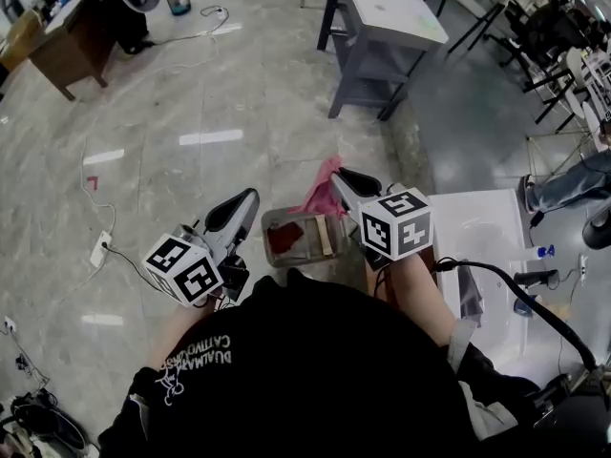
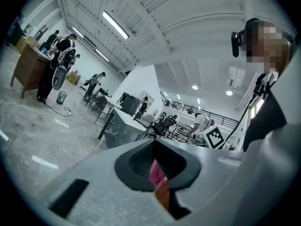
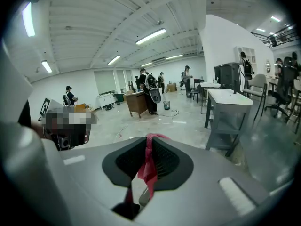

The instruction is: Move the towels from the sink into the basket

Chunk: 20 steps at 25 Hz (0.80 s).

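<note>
Your right gripper (image 1: 344, 179) (image 3: 149, 144) is clenched on the pink towel (image 1: 323, 191) (image 3: 147, 166), which is pinched between the pads and hangs in a loose fold below them. The towel is held in the air over the far right corner of the basket (image 1: 286, 214). The basket stands on the floor to the left of the white sink (image 1: 474, 219), and a red towel (image 1: 285, 239) lies against its left wall. Your left gripper (image 1: 248, 198) (image 2: 153, 147) hovers by the basket's left edge, its jaws drawn together with nothing between them.
</note>
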### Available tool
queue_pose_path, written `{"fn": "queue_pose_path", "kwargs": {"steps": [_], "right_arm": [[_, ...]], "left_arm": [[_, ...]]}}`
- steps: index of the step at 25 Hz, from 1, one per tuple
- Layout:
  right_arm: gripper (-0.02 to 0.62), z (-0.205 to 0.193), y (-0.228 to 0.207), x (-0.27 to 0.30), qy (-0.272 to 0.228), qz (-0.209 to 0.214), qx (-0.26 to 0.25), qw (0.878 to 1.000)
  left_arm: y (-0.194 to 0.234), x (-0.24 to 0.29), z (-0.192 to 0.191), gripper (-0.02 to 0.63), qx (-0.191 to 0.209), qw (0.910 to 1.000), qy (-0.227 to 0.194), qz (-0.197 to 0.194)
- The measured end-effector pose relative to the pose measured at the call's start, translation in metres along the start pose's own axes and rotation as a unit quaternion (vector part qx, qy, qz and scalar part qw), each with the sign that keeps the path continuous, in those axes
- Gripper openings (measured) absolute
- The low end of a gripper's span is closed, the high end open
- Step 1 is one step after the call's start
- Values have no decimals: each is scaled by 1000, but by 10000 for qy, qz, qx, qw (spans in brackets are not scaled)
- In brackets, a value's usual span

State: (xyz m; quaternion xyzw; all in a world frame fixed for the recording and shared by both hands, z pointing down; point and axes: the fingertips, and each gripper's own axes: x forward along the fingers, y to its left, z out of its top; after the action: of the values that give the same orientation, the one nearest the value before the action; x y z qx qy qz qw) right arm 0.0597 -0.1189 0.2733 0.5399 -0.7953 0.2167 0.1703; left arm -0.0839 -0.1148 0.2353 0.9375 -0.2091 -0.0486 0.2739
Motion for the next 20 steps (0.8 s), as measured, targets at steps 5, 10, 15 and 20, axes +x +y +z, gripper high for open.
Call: {"fn": "queue_pose_path", "kwargs": {"steps": [5, 10, 15, 20], "right_arm": [[48, -1, -20, 18, 179, 257, -28, 9995], [48, -8, -35, 29, 373, 480, -112, 9981], [48, -27, -43, 35, 563, 709, -149, 9958], [48, -48, -59, 39, 718, 789, 29, 9943]], "left_arm": [[11, 27, -2, 2, -48, 9998, -54, 187], [15, 48, -6, 2, -84, 9993, -95, 365], [18, 62, -18, 2, -111, 9984, -95, 539], [25, 66, -34, 2, -186, 9966, -78, 804]]}}
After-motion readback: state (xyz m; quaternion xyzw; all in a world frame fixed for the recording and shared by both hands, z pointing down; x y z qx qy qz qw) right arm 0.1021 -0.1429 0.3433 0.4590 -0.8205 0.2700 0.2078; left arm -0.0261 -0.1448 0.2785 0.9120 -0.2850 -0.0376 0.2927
